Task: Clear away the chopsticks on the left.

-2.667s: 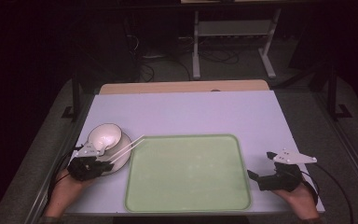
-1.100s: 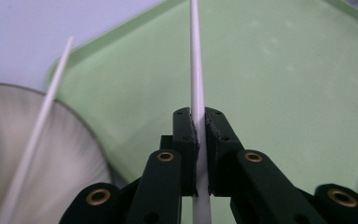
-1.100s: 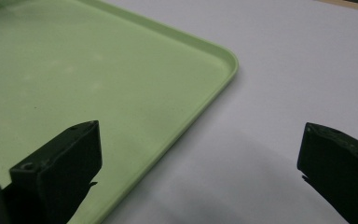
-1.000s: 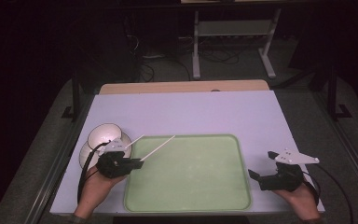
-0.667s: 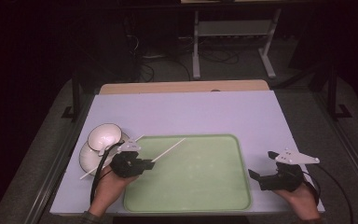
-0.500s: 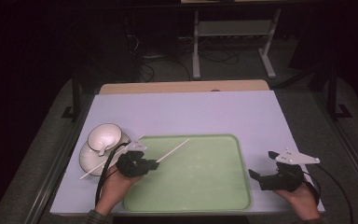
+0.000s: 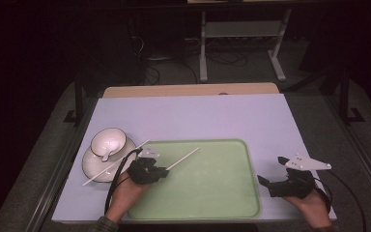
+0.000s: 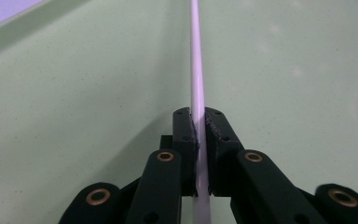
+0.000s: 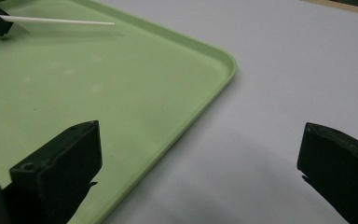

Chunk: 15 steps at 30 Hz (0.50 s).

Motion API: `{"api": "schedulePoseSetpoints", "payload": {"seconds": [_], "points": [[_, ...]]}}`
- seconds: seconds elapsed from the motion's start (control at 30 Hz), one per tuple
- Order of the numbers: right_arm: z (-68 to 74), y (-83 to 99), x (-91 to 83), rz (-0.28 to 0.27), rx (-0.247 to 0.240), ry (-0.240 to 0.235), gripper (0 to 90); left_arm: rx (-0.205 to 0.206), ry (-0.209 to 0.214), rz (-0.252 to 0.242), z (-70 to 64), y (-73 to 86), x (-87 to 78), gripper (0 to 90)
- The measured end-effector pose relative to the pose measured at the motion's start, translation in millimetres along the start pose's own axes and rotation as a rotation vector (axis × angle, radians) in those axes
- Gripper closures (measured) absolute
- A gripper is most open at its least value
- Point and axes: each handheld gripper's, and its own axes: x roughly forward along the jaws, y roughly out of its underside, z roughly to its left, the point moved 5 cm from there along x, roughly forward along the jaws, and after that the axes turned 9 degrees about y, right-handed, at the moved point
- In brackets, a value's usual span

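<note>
— High view first: left gripper [image 7: 160, 172] hovering over the left edge of the green tray [image 7: 212, 203], clamping a white chopstick [image 7: 183, 158] partway along its length.

— Left gripper view agreeing: fingers [image 8: 219, 135] pressing tight on the chopstick [image 8: 196, 70] from both sides, stick running straight ahead above the tray floor [image 8: 307, 93].

— Pointing which way?

— Slanting up and to the right across the tray's near-left corner, free end hanging above the tray, not touching it as far as can be told.

— Second chopstick [image 7: 111, 166]?

— Lying across the saucer [image 7: 89, 166] on the desk [image 7: 198, 116], just left of the tray, beside the white cup [image 7: 108, 142].

— Right gripper [image 7: 266, 184]?

— Resting at the tray's right edge, fingers [image 9: 58, 163] spreading wide apart, gripping nothing; tray corner [image 9: 223, 60] and bare desk lying between them in the right gripper view.
</note>
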Motion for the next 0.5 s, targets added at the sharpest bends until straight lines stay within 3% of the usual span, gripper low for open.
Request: {"api": "schedulePoseSetpoints", "payload": {"seconds": [0.23,0.5], "points": [[-0.1,0.2,0.1,0.001,-0.001,0.0,0.0,-0.002,-0.002,0.019,1.2,3.1,3.2,83.4],[-0.2,0.1,-0.2,-0.001,0.0,0.001,0.0,-0.007,0.013,0.007,1.2,3.7,3.8,82.8]]}}
